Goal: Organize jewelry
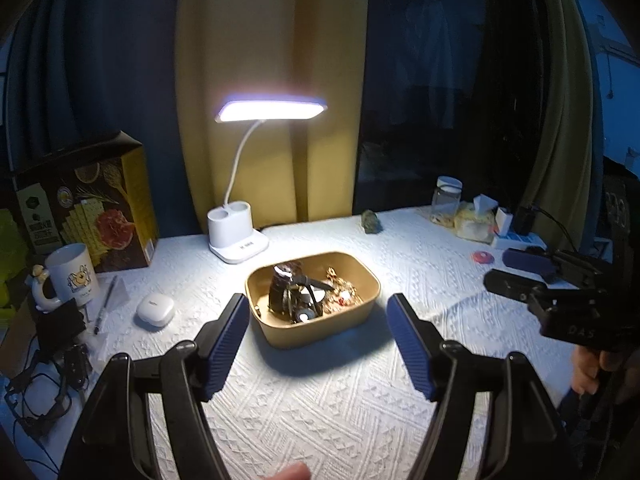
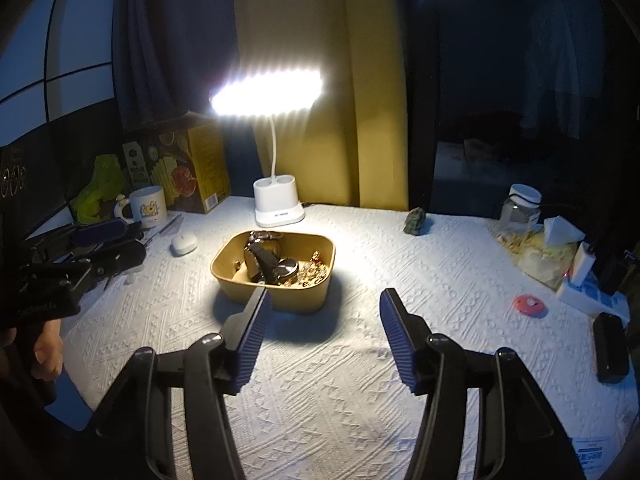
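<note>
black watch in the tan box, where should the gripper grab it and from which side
Likely by the strap: the black watch lies on top of the heap in the tan box, its band arching upward. Come down from above, since the box walls block a sideways approach, with the open right gripper pinching across the band.

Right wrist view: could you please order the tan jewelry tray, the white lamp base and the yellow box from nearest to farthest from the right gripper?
From the right gripper:
1. Tan jewelry tray, just ahead, slightly left.
2. White lamp base, behind the tray.
3. Yellow box, far back left by the curtain.
</note>
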A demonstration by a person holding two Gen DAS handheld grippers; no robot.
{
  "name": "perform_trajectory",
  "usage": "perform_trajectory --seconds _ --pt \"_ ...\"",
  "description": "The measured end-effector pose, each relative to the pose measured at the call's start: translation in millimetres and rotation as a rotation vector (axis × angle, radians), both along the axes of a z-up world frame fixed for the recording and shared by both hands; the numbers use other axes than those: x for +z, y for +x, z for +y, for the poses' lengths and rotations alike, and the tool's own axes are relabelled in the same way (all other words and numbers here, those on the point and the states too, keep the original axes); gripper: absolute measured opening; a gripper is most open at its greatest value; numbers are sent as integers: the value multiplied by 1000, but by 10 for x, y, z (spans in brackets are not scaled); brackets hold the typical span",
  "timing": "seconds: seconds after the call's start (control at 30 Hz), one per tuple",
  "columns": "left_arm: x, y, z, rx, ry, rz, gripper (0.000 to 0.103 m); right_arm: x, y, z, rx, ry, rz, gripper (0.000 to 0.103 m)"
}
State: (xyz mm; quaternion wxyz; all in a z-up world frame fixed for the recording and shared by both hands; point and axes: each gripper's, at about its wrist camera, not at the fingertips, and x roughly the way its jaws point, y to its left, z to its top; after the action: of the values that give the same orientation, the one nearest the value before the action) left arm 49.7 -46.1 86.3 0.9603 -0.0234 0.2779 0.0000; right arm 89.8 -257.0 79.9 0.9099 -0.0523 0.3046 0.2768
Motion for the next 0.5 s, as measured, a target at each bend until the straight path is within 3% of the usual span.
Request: perform_trajectory --seconds 0.13,0.5 --pt "38 -5 16 12 9 -19 80 35 22 -43 -10 0 -6 54" --pt "45 23 69 25 9 -24 81 42 89 13 -7 -12 -7 55"
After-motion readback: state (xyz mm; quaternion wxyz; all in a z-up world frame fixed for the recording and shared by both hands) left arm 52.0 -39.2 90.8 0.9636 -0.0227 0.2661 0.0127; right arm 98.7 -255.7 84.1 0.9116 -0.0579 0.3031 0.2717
